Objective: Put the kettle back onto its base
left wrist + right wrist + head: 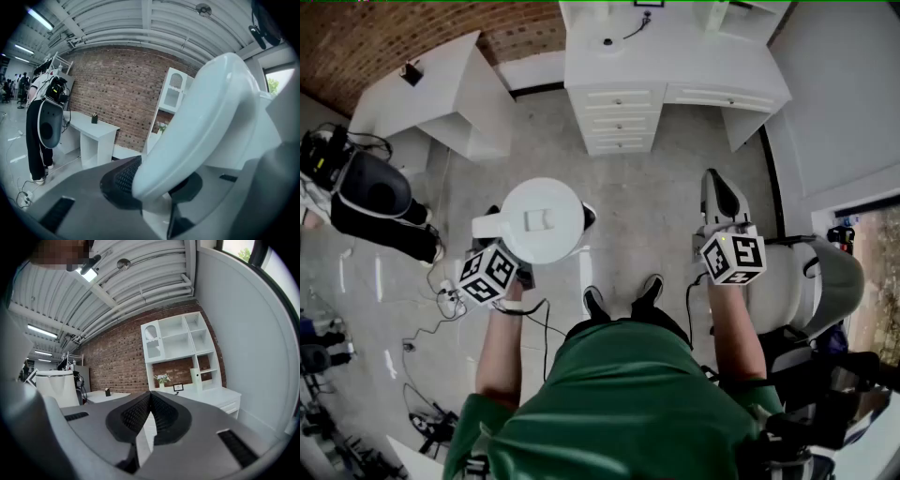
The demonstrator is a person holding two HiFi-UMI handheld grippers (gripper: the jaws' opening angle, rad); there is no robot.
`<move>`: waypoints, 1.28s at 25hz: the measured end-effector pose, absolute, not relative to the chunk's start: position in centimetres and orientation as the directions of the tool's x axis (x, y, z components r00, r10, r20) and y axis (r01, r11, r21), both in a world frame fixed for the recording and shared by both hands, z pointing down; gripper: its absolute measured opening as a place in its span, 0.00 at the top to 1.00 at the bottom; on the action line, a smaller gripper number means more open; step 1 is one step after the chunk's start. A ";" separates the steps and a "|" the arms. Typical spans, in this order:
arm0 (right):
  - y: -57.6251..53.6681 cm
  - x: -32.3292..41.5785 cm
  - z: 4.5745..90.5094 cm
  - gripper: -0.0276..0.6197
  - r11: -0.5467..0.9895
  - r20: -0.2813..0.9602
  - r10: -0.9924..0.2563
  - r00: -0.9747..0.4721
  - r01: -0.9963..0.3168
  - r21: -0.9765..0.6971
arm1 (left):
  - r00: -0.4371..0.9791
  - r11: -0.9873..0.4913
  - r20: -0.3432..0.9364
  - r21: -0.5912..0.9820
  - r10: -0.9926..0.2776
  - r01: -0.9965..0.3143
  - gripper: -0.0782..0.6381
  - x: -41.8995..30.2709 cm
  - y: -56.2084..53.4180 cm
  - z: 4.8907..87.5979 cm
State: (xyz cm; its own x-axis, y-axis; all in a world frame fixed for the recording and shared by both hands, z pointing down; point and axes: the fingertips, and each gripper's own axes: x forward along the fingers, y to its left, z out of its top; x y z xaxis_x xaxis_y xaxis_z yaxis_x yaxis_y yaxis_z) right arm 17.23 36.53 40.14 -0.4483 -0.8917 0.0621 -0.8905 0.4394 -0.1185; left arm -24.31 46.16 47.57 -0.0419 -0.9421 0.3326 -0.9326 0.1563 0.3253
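Observation:
A white kettle [542,220] hangs in the air over the grey floor, seen from above in the head view, its handle [486,226] pointing left. My left gripper [494,240] is shut on that handle. In the left gripper view the white handle [201,122] fills the space between the dark pads [123,180], which press on it. My right gripper [718,183] is held out level to the right of the kettle, shut with nothing in it; its pads [133,416] meet. The kettle [57,386] shows at the left edge of the right gripper view. I see no kettle base.
A white desk with drawers [675,70] stands ahead against the brick wall, with a small dark object and cable [607,41] on it. A second white desk [441,89] is at the upper left. A black device [370,192] and floor cables [441,300] lie left; a grey machine [811,281] is right.

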 end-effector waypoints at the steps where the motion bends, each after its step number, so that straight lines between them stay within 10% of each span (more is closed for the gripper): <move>1: 36.7 16.6 40.2 0.92 0.445 0.060 -0.889 -0.453 -0.888 -0.113 | -0.052 0.167 0.332 0.329 -0.942 -0.929 0.72 -25.1 46.5 47.9; 32: 31.9 10.0 38.9 0.73 0.445 0.046 -0.893 -0.448 -0.893 -0.070 | 0.058 0.089 0.326 0.419 -0.944 -0.904 0.72 -28.4 38.4 47.9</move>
State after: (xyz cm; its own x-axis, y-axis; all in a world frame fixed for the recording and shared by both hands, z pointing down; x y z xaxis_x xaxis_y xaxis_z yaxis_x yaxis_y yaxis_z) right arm 9.97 31.92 38.88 -0.4482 -0.8928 0.0460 -0.8929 0.4446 -0.0704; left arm -28.44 38.39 47.85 0.0584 -0.9436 0.3259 -0.9036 0.0889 0.4191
